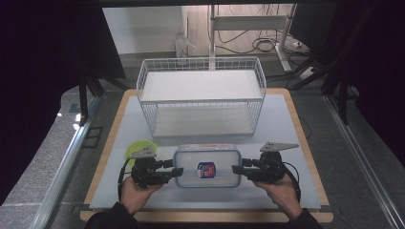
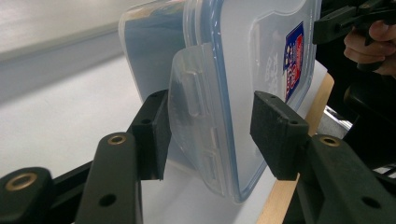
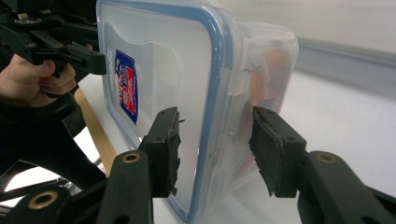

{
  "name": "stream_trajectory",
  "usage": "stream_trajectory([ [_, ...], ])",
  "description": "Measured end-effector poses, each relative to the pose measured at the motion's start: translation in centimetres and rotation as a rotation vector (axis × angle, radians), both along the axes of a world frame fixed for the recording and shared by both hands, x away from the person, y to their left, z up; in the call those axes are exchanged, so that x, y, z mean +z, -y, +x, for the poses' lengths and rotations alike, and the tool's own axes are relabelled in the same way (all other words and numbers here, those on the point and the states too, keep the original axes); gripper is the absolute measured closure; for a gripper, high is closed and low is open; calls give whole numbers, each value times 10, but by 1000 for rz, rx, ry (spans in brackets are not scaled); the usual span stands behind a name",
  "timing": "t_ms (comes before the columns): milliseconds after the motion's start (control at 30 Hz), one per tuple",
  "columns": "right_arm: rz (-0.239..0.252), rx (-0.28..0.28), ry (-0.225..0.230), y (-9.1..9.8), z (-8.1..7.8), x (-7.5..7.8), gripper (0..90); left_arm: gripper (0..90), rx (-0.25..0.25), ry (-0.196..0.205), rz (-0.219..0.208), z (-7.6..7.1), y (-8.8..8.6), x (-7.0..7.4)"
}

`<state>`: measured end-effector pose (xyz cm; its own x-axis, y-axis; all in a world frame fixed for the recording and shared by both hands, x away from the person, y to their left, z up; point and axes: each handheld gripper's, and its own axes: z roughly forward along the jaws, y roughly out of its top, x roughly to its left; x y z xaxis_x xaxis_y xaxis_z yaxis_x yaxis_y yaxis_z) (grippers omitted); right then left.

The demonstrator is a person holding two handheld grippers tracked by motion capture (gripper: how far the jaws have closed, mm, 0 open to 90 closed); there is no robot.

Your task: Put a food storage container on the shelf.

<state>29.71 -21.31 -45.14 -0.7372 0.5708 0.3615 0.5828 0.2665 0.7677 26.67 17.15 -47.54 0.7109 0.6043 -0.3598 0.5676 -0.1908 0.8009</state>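
Left gripper [image 1: 177, 171] and right gripper [image 1: 237, 169] each straddle a side latch of the lidded box [image 1: 206, 164], jaws half apart, pads not pressing; bare desk [image 1: 282, 124] surrounds it.

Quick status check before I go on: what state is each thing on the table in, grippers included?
Container: lid on, flat on the table, a gripper at each short end.
Left side latch: flipped out from the wall, unlatched.
Left gripper: jaws straddle the left latch, pads not pressing.
Right gripper: jaws straddle the container's right edge, gaps at both pads.
Wire basket: upright, nothing in it.
Green-yellow thing: on the table behind the left gripper, untouched.
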Motion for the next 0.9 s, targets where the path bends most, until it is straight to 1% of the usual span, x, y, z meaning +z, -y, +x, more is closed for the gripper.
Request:
stream_trajectory([
  [133,20,-4,8,-1,5,8,541,490,6,10,3,2,0,7],
  [200,21,-5,12,-1,6,10,541,491,9,17,4,4,0,11],
  [233,29,-8,19,-1,8,14,541,491,11,24,7,5,0,13],
  [267,29,-8,19,-1,8,14,541,491,11,24,7,5,0,13],
  [367,30,-7,27,-3,13,22,541,491,14,32,6,8,-2,19],
  [400,30,-7,27,-3,13,22,541,491,16,35,6,9,-2,21],
  [433,32,-7,31,-4,15,25,541,491,17,38,7,10,-2,23],
  [533,36,-7,34,-4,18,30,540,491,21,44,6,13,-4,30],
  [567,36,-8,39,-5,21,33,541,491,20,47,8,15,-4,32],
  [700,40,-9,44,-7,25,39,540,491,22,49,8,20,-6,41],
  [733,44,-7,47,-8,28,43,540,491,22,51,9,21,-7,43],
  [767,44,-7,47,-8,28,43,540,491,21,53,12,23,-8,46],
  [900,58,-8,54,-11,35,54,540,491,26,61,19,29,-11,60],
])
